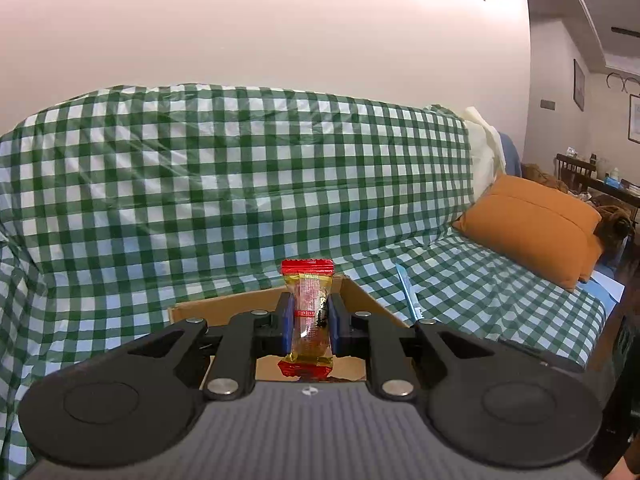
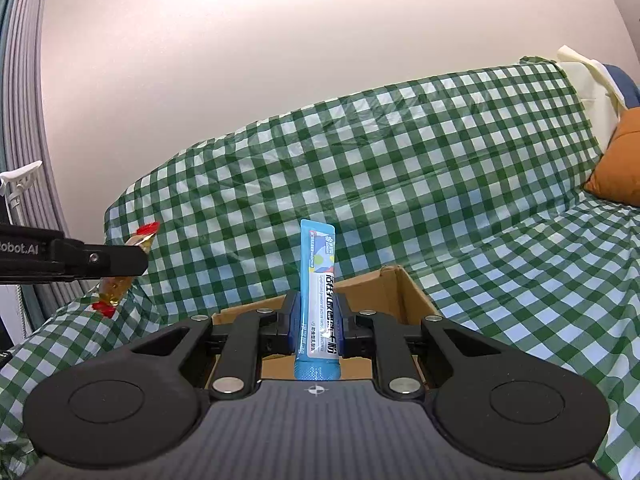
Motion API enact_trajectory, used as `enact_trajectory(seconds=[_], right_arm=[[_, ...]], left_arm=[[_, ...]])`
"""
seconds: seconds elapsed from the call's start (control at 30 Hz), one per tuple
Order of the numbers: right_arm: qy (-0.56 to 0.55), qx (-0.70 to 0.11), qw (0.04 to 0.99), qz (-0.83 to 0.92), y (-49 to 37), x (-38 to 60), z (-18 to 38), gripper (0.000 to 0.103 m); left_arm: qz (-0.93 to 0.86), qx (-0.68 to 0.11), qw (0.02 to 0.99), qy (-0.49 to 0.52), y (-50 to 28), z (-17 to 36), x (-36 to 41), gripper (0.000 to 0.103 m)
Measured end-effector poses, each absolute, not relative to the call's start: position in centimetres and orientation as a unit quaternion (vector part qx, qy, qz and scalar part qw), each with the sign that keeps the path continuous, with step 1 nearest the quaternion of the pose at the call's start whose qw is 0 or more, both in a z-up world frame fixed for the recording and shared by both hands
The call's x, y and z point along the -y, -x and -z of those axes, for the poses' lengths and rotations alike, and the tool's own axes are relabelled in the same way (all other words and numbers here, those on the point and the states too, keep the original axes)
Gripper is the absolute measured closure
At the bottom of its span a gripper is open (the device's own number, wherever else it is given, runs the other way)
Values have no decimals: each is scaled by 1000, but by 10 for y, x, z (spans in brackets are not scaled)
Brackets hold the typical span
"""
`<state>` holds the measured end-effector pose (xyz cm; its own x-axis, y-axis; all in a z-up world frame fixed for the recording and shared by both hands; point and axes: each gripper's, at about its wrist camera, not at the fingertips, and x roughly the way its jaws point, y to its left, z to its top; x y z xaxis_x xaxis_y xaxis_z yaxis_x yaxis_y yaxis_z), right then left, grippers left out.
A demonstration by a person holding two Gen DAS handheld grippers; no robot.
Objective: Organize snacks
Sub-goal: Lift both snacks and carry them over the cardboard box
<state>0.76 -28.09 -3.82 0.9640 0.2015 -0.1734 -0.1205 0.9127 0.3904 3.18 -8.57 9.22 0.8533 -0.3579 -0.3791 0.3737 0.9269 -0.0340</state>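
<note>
Two hand-held grippers near level, left (image 1: pixel 308 322) pinching candy (image 1: pixel 307 312) (upright), right (image 2: pixel 318 326) clamping sachet (image 2: pixel 319 300)

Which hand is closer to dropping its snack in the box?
Probably the right. Its jaws hold the blue stick packet upright over the open cardboard box. In the right wrist view, the left gripper with the red-and-gold candy sits off beside the box.

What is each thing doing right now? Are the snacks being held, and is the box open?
Left gripper: shut on the red and gold candy.
Red and gold candy: held upright, off the sofa, wrapper sealed.
Right gripper: shut on the blue stick packet.
Blue stick packet: held upright, sealed.
Cardboard box: open on top, sitting on the checked cover; contents hidden.
Orange cushion: lying on the sofa.
</note>
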Motion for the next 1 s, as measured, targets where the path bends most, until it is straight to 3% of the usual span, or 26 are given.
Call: enact_trajectory(seconds=[1.0], right_arm=[[-191, -109, 972, -77, -7, 280, 38, 84]], left_arm=[[196, -205, 959, -18, -51, -97, 102, 84]])
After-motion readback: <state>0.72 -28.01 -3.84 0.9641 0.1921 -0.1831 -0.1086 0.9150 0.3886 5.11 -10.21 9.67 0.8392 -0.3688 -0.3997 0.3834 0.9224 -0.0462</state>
